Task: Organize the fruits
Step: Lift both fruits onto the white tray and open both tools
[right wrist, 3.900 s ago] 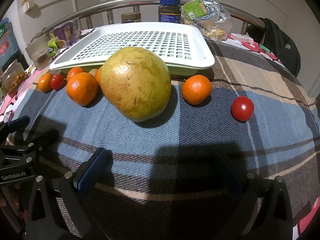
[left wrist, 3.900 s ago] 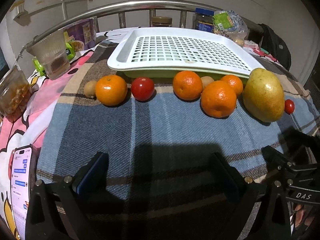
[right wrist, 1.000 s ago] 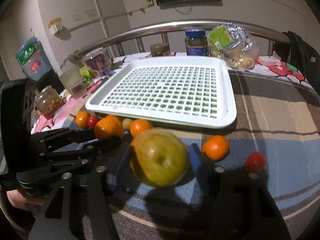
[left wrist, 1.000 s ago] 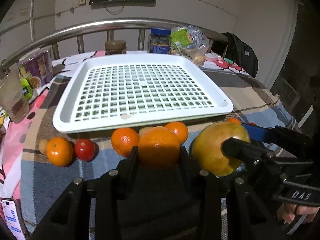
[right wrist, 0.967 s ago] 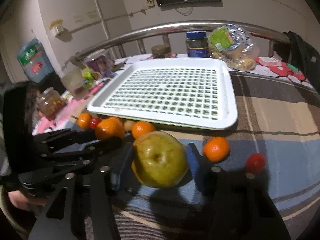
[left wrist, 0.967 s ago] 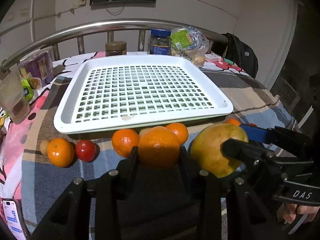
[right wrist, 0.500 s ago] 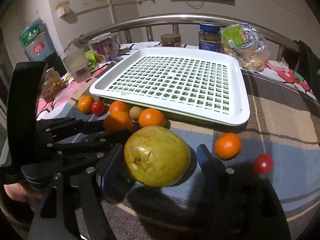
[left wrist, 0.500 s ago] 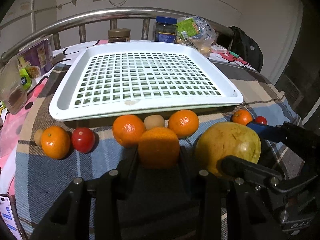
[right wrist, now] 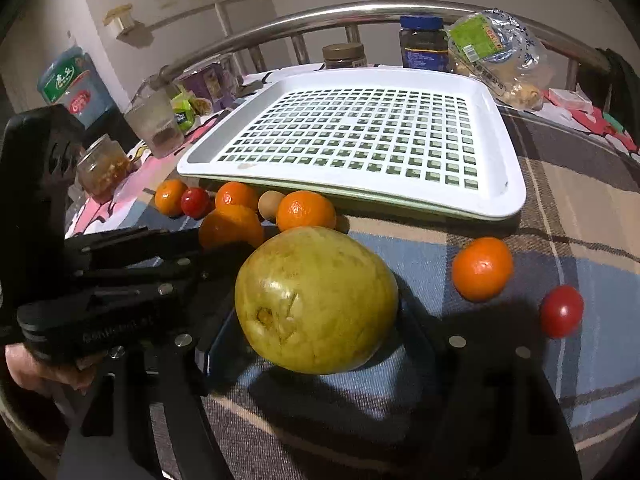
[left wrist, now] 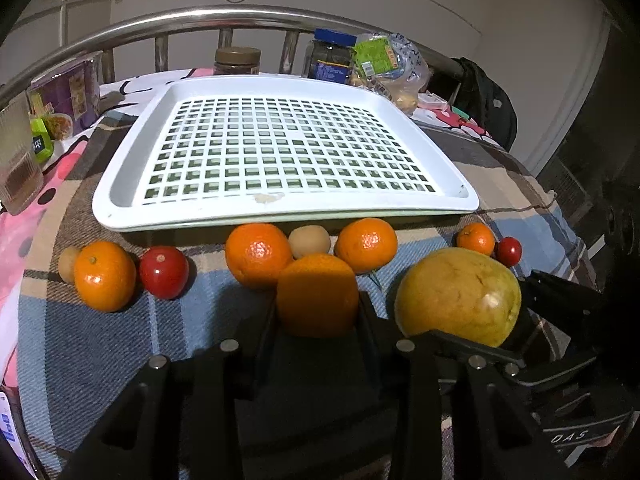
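My left gripper [left wrist: 318, 312] is shut on an orange [left wrist: 317, 294] and holds it above the plaid cloth, short of the white slotted tray [left wrist: 280, 216]. My right gripper [right wrist: 316, 328] is shut on a large yellow-green pear [right wrist: 316, 300], lifted beside the left gripper; the pear also shows in the left wrist view [left wrist: 458, 296]. The tray [right wrist: 496, 204] holds no fruit. On the cloth before it lie loose oranges [left wrist: 105, 276] [left wrist: 258, 254] [left wrist: 366, 245], a kiwi [left wrist: 310, 241] and red tomatoes [left wrist: 164, 272] [right wrist: 561, 311]. A small orange [right wrist: 482, 268] lies at the right.
A steel rail [left wrist: 240, 16] runs behind the tray with jars [left wrist: 237, 61] and a snack bag [left wrist: 390, 70] before it. A glass cup [right wrist: 156, 130] and a jar [right wrist: 102, 168] stand at the left. A phone [left wrist: 8, 436] lies at the cloth's near left edge.
Both grippers have closed on fruit since the earliest frames and lifted it. Over the last second both have moved forward and lower toward the tray's front edge.
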`<state>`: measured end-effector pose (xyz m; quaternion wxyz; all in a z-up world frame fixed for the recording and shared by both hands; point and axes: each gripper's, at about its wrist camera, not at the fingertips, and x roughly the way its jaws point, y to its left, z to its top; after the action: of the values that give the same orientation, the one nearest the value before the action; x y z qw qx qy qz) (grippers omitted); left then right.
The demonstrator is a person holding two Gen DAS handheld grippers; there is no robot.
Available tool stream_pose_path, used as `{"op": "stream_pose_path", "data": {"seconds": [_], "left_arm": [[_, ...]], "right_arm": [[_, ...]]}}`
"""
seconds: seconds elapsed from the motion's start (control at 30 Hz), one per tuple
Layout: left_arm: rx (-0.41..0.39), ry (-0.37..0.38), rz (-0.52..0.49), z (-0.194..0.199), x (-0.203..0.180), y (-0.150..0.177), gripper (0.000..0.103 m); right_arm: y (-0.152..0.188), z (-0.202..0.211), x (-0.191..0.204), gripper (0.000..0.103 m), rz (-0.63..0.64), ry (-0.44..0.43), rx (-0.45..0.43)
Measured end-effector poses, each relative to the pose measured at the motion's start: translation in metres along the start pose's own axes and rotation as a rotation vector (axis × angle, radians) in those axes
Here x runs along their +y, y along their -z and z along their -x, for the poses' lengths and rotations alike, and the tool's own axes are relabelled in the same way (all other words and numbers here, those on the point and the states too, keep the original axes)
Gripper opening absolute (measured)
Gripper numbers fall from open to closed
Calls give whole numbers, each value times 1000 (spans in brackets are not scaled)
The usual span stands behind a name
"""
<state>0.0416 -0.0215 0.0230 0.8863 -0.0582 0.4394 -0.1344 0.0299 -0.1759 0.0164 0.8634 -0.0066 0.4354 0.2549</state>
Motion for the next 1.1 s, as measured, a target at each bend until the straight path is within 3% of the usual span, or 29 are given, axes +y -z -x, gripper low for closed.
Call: {"op": "stream_pose_path", "data": {"seconds": [0.23, 0.33, 0.5, 0.7, 0.8, 1.1], "left_arm": [[-90, 21, -22, 34, -8, -14, 38], [-139, -1, -26, 42, -8, -30, 38], [-169, -20, 49, 34, 9, -68, 38], [-131, -67, 68, -4, 20, -116, 38], [-96, -95, 82, -28, 27, -134, 38], [4, -151, 123, -83, 47, -149, 39]], "right_arm": [[-7, 25, -12, 72, -62, -35, -63], [-26, 35, -19, 72, -70, -19, -102], [-69, 32, -33, 72, -85, -10, -133], [-125, -1, -53, 72, -157, -22, -116], [-146, -27, -59, 72, -167, 35, -92], [-166, -84, -85, 73, -204, 123, -5]]}}
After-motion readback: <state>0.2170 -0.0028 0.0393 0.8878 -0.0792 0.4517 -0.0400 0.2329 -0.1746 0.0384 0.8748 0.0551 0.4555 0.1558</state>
